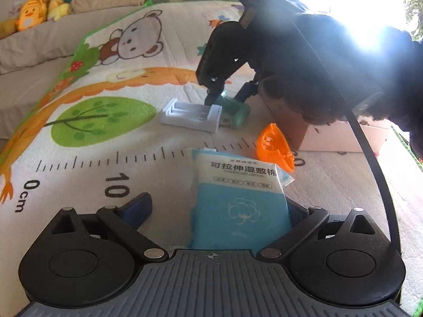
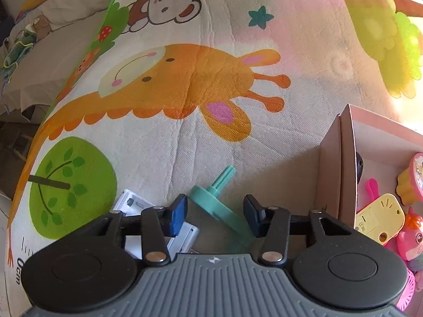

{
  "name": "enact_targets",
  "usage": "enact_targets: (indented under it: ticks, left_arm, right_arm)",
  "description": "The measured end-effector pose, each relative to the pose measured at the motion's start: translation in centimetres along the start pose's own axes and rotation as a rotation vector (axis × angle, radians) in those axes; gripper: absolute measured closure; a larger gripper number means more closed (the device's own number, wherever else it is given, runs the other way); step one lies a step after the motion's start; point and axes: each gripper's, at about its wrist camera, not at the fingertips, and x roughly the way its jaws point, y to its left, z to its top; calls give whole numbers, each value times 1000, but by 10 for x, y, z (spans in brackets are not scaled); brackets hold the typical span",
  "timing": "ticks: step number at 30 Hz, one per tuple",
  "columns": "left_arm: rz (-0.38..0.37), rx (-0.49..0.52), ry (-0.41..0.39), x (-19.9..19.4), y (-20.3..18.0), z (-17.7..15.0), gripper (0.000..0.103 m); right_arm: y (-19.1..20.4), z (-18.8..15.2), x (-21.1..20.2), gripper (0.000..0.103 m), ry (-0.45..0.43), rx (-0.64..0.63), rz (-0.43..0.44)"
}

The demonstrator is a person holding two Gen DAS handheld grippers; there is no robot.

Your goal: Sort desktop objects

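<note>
A blue and white wet-cotton packet (image 1: pixel 238 198) lies on the cartoon mat between the spread fingers of my left gripper (image 1: pixel 219 211), which is open. Beyond it lie a white battery charger (image 1: pixel 191 116), a teal plastic piece (image 1: pixel 235 111) and an orange plastic piece (image 1: pixel 275 145). My right gripper (image 1: pixel 227 95) reaches down over the teal piece. In the right wrist view the right gripper (image 2: pixel 215 215) is open, its fingers on either side of the teal piece (image 2: pixel 219 208). The charger (image 2: pixel 132 206) lies under its left finger.
A cardboard box (image 2: pixel 343 158) stands at the right, holding several toys: a yellow one (image 2: pixel 378 219), pink ones (image 2: pixel 409 237). It also shows in the left wrist view (image 1: pixel 330 137). Plush toys (image 1: pixel 34 10) and pillows lie at the far left. Strong glare at the top right.
</note>
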Motion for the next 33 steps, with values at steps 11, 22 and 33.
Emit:
enact_targets:
  ticks: [11,22,33]
  left_arm:
    - [52,118,46,-10,-9,-9,1]
    - [191,159,37,-15,4,-2,1]
    - [240,184,-58,-24,-8,36,1]
  right_arm:
    - [3,-79,-48,81,40,-150,139]
    - [-29,-164,-99,81,-32,-211,132]
    - [-80,-212,-175,40,-300,-189,57]
